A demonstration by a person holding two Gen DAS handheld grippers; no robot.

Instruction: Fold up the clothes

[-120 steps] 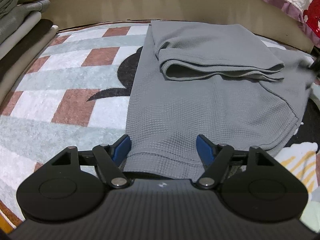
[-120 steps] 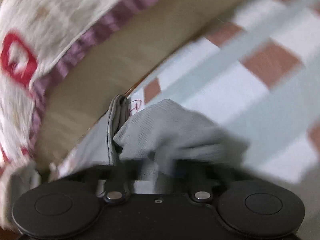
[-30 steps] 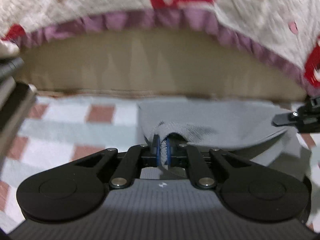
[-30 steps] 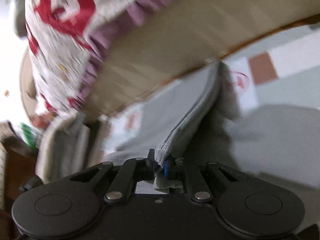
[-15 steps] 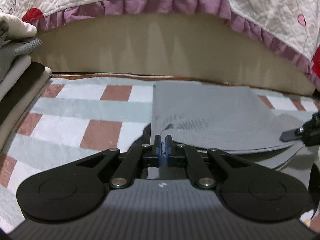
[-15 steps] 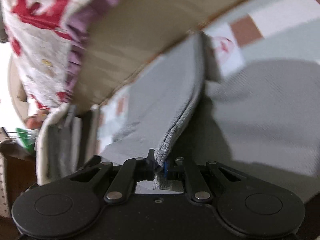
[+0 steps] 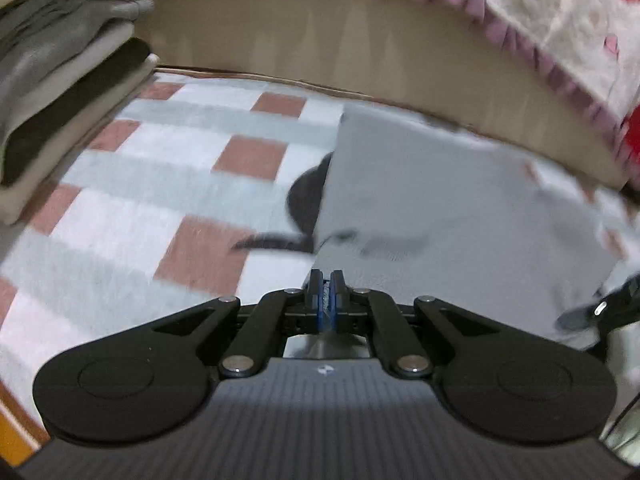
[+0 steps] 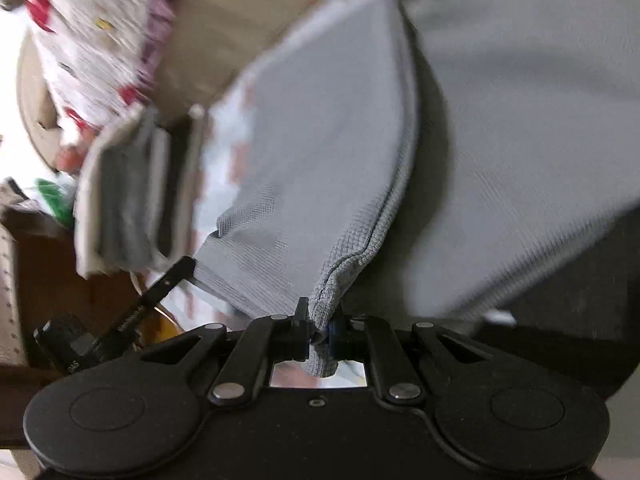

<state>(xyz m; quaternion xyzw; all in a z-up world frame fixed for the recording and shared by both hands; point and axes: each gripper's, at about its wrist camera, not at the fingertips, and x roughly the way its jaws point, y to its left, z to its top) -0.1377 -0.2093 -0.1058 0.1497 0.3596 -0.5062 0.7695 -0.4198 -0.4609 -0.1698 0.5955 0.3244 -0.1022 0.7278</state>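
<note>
A grey waffle-knit garment (image 7: pixel 440 184) lies partly folded on the checked rug (image 7: pixel 168 184). My left gripper (image 7: pixel 327 280) is shut on its near left edge, with cloth pinched between the blue pads. My right gripper (image 8: pixel 318 328) is shut on the garment's other corner (image 8: pixel 340 276) and holds it up, so the cloth (image 8: pixel 320 152) stretches away from the jaws. The left gripper also shows in the right wrist view (image 8: pixel 176 280), and the right one at the right edge of the left wrist view (image 7: pixel 600 308). Both views are blurred.
A stack of folded clothes (image 7: pixel 60 92) stands at the left on the rug, also in the right wrist view (image 8: pixel 132 192). A beige bed base (image 7: pixel 360 56) with a red-and-white quilt (image 7: pixel 560 20) runs along the far side.
Both grippers, still shut on the garment, have pulled back toward me and away from the bed. The folded cloth has been drawn nearer and the right gripper has tilted over it.
</note>
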